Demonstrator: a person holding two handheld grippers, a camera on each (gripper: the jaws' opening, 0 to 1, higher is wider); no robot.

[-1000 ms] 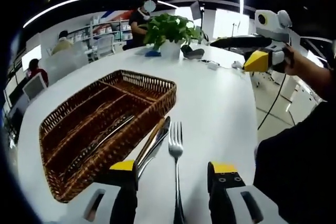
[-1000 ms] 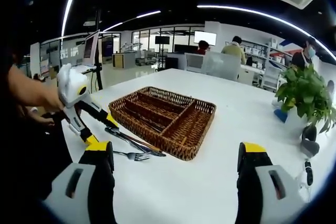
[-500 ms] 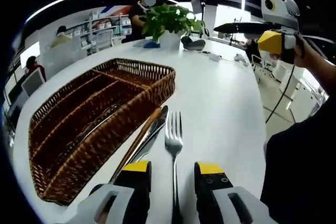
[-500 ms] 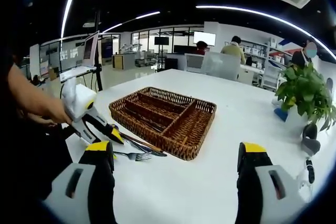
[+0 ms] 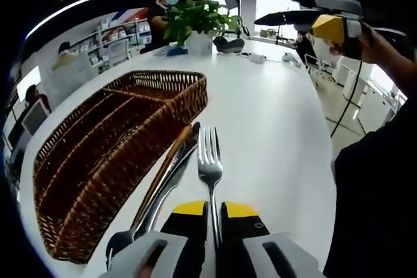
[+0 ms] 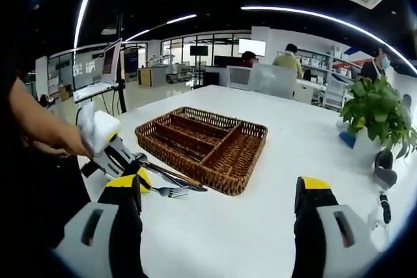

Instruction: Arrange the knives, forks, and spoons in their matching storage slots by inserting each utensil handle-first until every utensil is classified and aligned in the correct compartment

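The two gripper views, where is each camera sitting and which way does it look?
Left gripper view: rides on the left gripper, low over the white table, looking along its fingers, shut on the fork beside the wicker tray; a hand holds the right gripper at upper right.
Right gripper view: rides on the right gripper, higher up, fingers wide apart, facing the tray's other side; the person's arm shows at left.
Both share the tray, fork, the potted plant and the left gripper.

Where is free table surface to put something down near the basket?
Bare table lies between the basket and the open right gripper, and on towards the plant. It is crowded beside the basket where the left gripper closes on the fork, next to other cutlery.
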